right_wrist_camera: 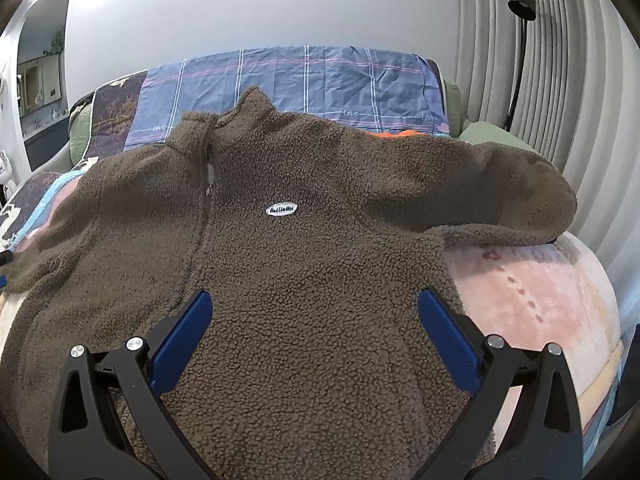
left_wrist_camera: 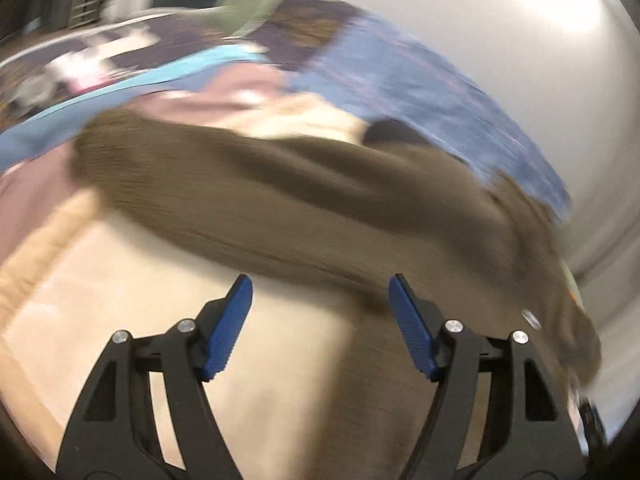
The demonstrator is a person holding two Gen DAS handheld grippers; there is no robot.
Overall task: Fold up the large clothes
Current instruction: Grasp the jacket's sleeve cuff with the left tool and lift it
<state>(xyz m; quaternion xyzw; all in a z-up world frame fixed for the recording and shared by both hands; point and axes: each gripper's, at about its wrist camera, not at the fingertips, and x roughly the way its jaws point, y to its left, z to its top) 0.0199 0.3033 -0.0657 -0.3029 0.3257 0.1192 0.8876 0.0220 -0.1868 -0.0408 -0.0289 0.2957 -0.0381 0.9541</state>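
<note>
A brown fleece jacket (right_wrist_camera: 304, 264) lies spread front-up on the bed, collar away from me, with a white oval label (right_wrist_camera: 281, 209) on the chest and a zipper left of centre. Its right sleeve (right_wrist_camera: 500, 184) stretches out to the right. My right gripper (right_wrist_camera: 314, 300) is open and empty, just above the jacket's lower front. In the blurred left wrist view the jacket's left sleeve (left_wrist_camera: 280, 200) runs across the frame. My left gripper (left_wrist_camera: 320, 286) is open and empty, close above that sleeve's near edge.
The bed has a pink and cream blanket (right_wrist_camera: 532, 292) under the jacket and a blue plaid pillow (right_wrist_camera: 304, 80) at the head. A white wall stands behind. Pleated curtains (right_wrist_camera: 568, 80) and a black floor lamp (right_wrist_camera: 522, 0) stand to the right.
</note>
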